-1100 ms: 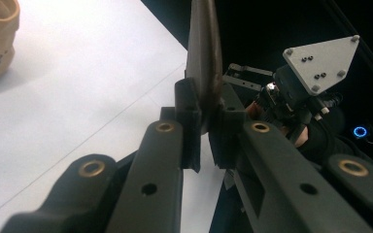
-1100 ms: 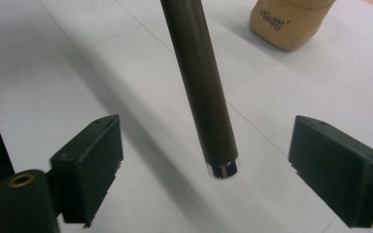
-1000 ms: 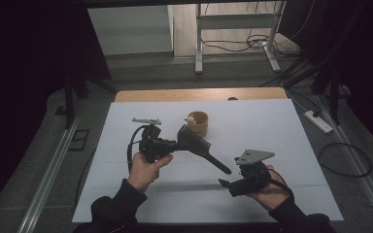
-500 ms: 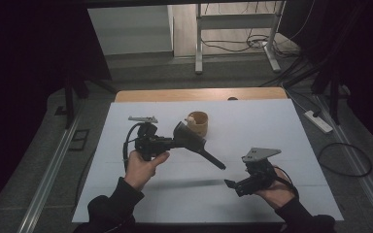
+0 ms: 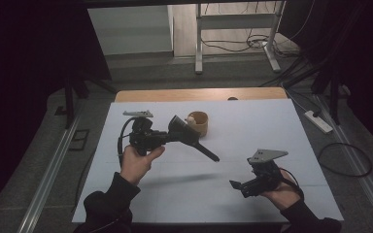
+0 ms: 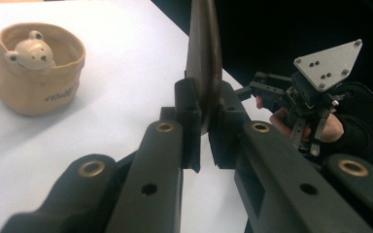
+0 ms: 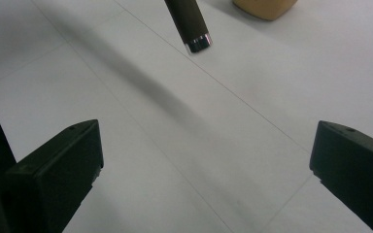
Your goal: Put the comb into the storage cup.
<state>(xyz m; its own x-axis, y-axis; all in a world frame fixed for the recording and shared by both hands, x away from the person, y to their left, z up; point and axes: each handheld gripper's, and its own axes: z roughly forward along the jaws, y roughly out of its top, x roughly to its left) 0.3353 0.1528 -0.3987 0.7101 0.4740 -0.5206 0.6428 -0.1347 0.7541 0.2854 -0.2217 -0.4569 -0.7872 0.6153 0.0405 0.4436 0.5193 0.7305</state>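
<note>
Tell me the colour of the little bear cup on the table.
The bear cup is pale tan to beige, with dark eyes and dark lettering on its side; the left gripper view shows it best.

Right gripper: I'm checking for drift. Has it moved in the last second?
Yes. The right gripper has drawn back toward the table's near edge, away from the cup.

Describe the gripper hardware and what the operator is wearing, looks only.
Both are black handheld units. The left gripper has long black jaw links with brass-coloured rivets, seen in its own view, and a black cable looping off its body. The right gripper shows blocky black pads. Each carries a grey three-cornered plate with small holes. Dark long sleeves, cuffs at the wrists.
</note>
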